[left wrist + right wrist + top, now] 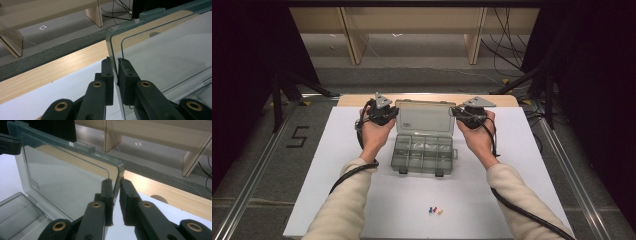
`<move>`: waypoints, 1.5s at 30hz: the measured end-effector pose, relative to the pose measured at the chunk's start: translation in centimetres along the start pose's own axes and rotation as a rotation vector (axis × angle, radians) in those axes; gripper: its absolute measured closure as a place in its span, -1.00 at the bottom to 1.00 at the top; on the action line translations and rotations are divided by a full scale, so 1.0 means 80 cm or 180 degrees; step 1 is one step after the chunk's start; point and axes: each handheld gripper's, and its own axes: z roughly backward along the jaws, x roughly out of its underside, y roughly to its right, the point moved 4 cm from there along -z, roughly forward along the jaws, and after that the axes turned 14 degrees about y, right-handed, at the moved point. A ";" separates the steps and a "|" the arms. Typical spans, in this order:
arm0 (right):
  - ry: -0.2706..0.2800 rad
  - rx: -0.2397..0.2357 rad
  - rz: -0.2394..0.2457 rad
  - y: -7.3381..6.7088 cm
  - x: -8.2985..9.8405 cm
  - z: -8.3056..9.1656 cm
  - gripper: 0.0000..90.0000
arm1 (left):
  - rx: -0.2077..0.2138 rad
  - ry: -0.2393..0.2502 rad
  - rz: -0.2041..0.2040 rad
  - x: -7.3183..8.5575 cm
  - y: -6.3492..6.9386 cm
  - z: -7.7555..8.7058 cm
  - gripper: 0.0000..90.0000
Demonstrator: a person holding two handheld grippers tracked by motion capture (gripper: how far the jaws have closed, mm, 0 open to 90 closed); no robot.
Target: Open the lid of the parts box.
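High view, box: a clear plastic organizer box (423,154) stands open on the white sheet of the desk (337,150), its lid (424,118) raised upright between the two grippers.
High view, grippers: the left gripper (382,113) is at the lid's left edge, the right gripper (468,115) at its right edge.
High view, pins: three small pins (435,210), blue, red and yellow, lie on the sheet well behind both grippers, on the person's side.
Left gripper view: the jaws are closed on the lid's edge (112,47), one jaw on each face of it.
Right gripper view: the jaws pinch the lid's rounded corner (118,173); the box's compartments (20,212) lie lower, to the left of this gripper.
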 end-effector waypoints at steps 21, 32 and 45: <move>0.0006 0.0042 -0.0013 0.002 0.000 -0.006 0.83 | -0.0002 -0.0008 0.0023 0.002 -0.003 -0.008 0.83; -0.0029 0.0042 -0.0072 0.004 0.002 -0.010 0.82 | -0.0007 -0.0013 0.0066 0.003 -0.005 -0.014 0.82; 0.0003 0.0082 -0.0042 0.006 0.006 -0.015 0.80 | -0.0046 -0.0021 0.0181 0.012 -0.004 -0.021 0.80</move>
